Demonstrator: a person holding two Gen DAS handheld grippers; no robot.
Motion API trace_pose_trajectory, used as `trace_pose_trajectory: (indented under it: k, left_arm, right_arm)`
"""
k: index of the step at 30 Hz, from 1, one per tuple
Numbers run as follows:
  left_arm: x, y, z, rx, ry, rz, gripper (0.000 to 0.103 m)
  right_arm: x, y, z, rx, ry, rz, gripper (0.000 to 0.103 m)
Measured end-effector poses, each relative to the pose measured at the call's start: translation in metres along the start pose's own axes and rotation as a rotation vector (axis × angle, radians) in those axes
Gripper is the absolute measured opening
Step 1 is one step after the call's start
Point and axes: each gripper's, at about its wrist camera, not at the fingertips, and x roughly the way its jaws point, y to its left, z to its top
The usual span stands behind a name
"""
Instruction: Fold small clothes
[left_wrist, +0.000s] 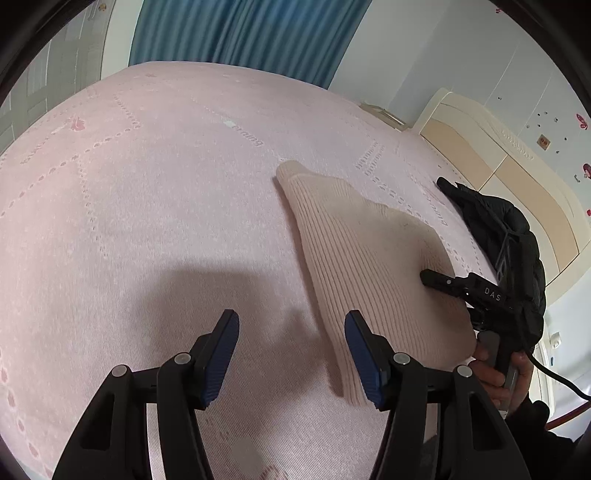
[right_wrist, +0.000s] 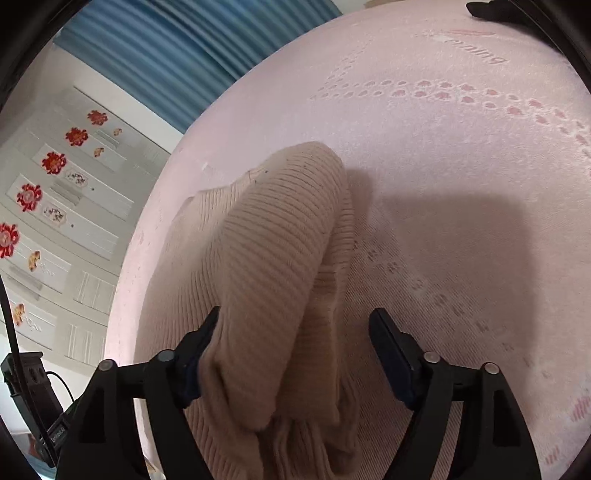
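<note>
A cream ribbed knit garment (left_wrist: 365, 251) lies on the pink bedspread (left_wrist: 147, 184), right of centre in the left wrist view. My left gripper (left_wrist: 291, 354) is open and empty, low over the bed, its right finger at the garment's near edge. In the right wrist view the garment (right_wrist: 266, 258) is bunched and folded over itself. My right gripper (right_wrist: 295, 354) is open with the knit fabric lying between its fingers, against the left one. The right gripper also shows in the left wrist view (left_wrist: 443, 282), its finger resting on the garment's right side.
A black padded jacket (left_wrist: 502, 229) lies at the bed's right side by the cream headboard (left_wrist: 498, 147). Blue curtains (left_wrist: 240, 33) hang beyond the far edge. A wardrobe with red flower stickers (right_wrist: 55, 162) stands past the bed's edge in the right wrist view.
</note>
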Motion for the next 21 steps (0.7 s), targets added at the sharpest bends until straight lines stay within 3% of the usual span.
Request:
trace_pose_trajectory:
  k: [3, 4, 5, 10, 16, 18, 21]
  left_arm:
    - [0.006, 0.002, 0.004, -0.007, 0.001, 0.0, 0.057]
    - [0.007, 0.003, 0.005, -0.012, 0.001, 0.0, 0.057]
    - [0.008, 0.004, 0.005, -0.018, 0.001, -0.001, 0.057]
    - [0.004, 0.001, 0.008, -0.035, -0.015, 0.003, 0.057]
    - [-0.016, 0.012, 0.009, -0.07, -0.063, 0.005, 0.057]
    - [-0.021, 0.018, 0.011, -0.083, -0.074, -0.003, 0.057]
    - [-0.029, 0.02, 0.018, -0.086, -0.107, -0.012, 0.057]
  right_arm:
    - [0.008, 0.001, 0.004, 0.008, 0.033, 0.016, 0.074]
    - [0.011, 0.001, 0.006, 0.009, 0.056, 0.038, 0.059]
    - [0.016, 0.0, 0.007, 0.024, 0.093, 0.074, 0.055]
    - [0.012, 0.01, 0.009, -0.006, 0.106, 0.084, 0.036]
    - [-0.042, 0.049, 0.018, -0.006, 0.005, 0.191, 0.032]
    - [-0.059, 0.068, 0.018, -0.027, -0.029, 0.175, 0.032]
    - [-0.08, 0.099, 0.023, -0.087, -0.075, 0.068, 0.032]
